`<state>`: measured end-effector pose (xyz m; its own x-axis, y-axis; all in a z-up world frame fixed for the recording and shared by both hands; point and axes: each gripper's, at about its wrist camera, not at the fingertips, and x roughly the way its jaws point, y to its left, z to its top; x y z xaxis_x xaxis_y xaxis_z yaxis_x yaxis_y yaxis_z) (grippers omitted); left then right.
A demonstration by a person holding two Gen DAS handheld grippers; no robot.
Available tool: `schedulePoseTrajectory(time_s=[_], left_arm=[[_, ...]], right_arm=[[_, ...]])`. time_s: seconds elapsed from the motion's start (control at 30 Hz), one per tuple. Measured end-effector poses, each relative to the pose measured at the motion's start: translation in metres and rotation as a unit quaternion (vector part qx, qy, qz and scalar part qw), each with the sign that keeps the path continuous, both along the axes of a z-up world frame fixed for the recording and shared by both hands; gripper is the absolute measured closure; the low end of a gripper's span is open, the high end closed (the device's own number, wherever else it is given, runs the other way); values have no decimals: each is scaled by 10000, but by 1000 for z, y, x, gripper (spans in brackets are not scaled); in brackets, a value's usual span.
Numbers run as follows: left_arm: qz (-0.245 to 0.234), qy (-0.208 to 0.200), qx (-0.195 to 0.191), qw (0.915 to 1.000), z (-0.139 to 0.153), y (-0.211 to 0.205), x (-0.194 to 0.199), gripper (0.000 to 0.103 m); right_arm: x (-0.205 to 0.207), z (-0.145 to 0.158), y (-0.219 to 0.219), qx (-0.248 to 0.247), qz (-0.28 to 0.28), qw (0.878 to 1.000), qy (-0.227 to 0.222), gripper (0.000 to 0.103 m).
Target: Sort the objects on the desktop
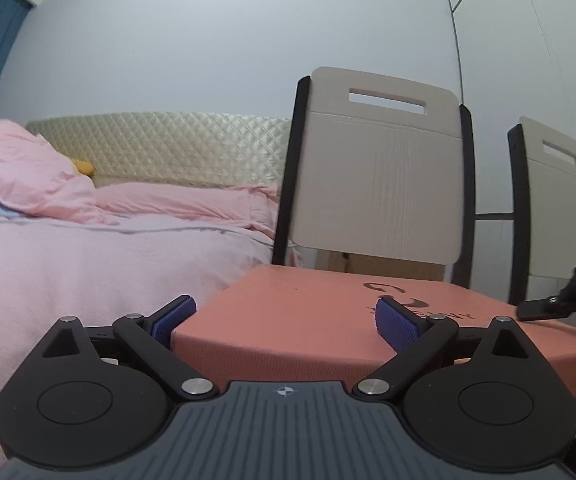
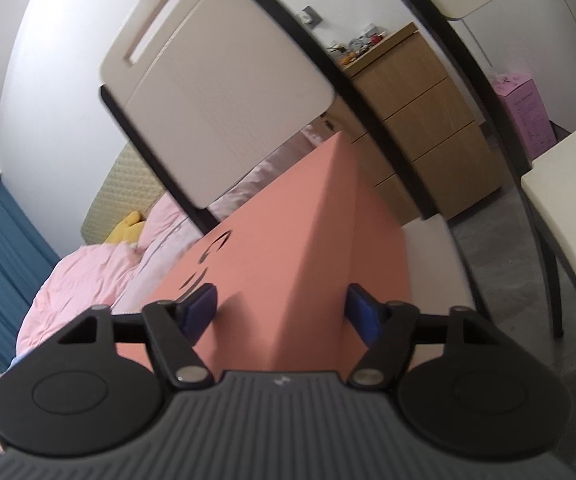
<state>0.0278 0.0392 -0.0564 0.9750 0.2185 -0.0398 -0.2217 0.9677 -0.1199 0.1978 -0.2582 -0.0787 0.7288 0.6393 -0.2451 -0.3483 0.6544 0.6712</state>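
Observation:
A salmon-pink box [image 1: 328, 320] with a dark logo on its lid fills the lower middle of both views. My left gripper [image 1: 288, 322] is wide open around one corner of it: the left pad [image 1: 175, 316] sits beside the box's side and the right pad [image 1: 398, 326] over its lid. My right gripper [image 2: 283, 312] is also open, its blue pads straddling another corner of the box [image 2: 300, 248], one over the lid and one by the side wall. The right gripper's tip also shows at the far right of the left wrist view [image 1: 548, 306].
Two beige chairs with black frames [image 1: 380, 176] stand just behind the box. A bed with pink bedding [image 1: 87, 248] lies to the left. A wooden drawer unit [image 2: 428, 120] and a white table edge [image 2: 568, 216] are to the right.

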Motion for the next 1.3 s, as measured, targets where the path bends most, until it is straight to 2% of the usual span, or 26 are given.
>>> schedulePoseTrajectory(time_s=[0.1,0.13,0.23,0.27,0.33,0.43,0.47,0.57,0.6,0.67,0.8,1.1,1.17,1.23,1.3], left_arm=[[37,51,74,10000,-2,0,1,5],[52,62,126,9999,-3,-1,1,5],[63,46,147,9999,-3,-2,0,5],[66,43,149,9999,-4,-2,0,5],[63,28,144,9999,-4,-1,-1,5],[72,39,142,9999,-4,-2,-1,5],[75,40,137,9999,-3,-2,-1,5],[86,36,114,9999,-3,-1,-1,5],[90,34,106,9999,-3,-1,-1,5],[91,29,91,9999,-2,-1,-1,5],[77,9,54,10000,-2,0,-2,5],[57,-147,-45,9999,-1,3,-8,5],[182,-312,-40,9993,0,3,-12,5],[361,-431,40,9984,0,3,-14,5],[499,-411,150,9978,-1,2,-13,5]], right_arm=[[3,-3,-4,-50,56,9999,-85,31],[0,-4,-6,-98,62,9998,-128,27],[-22,1,-14,-389,68,9987,-317,24],[-34,6,-16,-576,78,9970,-517,23],[-62,15,-18,-1025,129,9899,-971,23],[-102,21,-8,-1853,359,9704,-1507,24],[-111,17,-4,-2032,481,9666,-1489,27],[-130,-1,5,-2477,617,9589,-1237,45],[-130,-8,9,-2606,663,9571,-1080,46],[-127,-20,14,-2794,614,9548,-811,58],[-119,-23,13,-2592,239,9625,-763,62],[-109,-24,29,-2704,-29,9595,-794,63],[-114,-25,24,-2543,-17,9641,-771,62],[-127,-23,15,-2222,-19,9707,-919,62],[-144,-20,9,-2045,-115,9718,-1166,62]])
